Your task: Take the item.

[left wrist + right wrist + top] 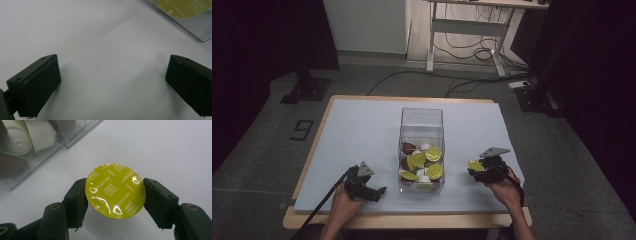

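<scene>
The right claw [115,192] squeezes the little yellow-topped coffee pod [115,191] by its hard rim near the table's [362,125] right front corner, light but slippery, while the left claw [112,82] gapes empty.

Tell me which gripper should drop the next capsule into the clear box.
Right. The right gripper already clamps a yellow-lidded capsule beside the clear box; the left gripper is open with nothing between its jaws.

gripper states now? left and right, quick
Left gripper: open, jaws wide apart, nothing between them.
Right gripper: shut on the yellow-lidded capsule.
</scene>
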The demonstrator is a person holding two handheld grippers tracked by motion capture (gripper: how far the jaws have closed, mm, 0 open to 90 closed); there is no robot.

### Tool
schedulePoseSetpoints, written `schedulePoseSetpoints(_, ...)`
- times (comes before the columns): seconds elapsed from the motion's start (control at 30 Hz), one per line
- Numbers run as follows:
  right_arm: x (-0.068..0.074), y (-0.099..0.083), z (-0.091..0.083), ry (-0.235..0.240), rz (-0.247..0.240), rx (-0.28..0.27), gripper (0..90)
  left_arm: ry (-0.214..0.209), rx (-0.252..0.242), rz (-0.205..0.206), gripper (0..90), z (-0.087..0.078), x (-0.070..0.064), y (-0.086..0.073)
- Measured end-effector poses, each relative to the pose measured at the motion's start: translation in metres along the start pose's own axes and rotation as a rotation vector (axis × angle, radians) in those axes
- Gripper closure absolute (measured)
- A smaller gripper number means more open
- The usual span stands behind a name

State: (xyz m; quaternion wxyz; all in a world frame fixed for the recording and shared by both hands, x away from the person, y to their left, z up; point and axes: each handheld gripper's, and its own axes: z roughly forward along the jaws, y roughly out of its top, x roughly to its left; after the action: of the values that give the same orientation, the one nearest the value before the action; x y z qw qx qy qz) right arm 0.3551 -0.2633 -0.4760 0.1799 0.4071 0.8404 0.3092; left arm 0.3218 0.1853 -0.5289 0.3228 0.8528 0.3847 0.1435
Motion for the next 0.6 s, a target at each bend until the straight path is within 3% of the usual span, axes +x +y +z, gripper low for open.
schedulePoseSetpoints(0.6, -0.001, -0.014, 0.016, -0.013, -0.005, 0.055, 38.1, 0.001, 0.001, 0.001, 0.0, 0.000, 0.000, 0.000)
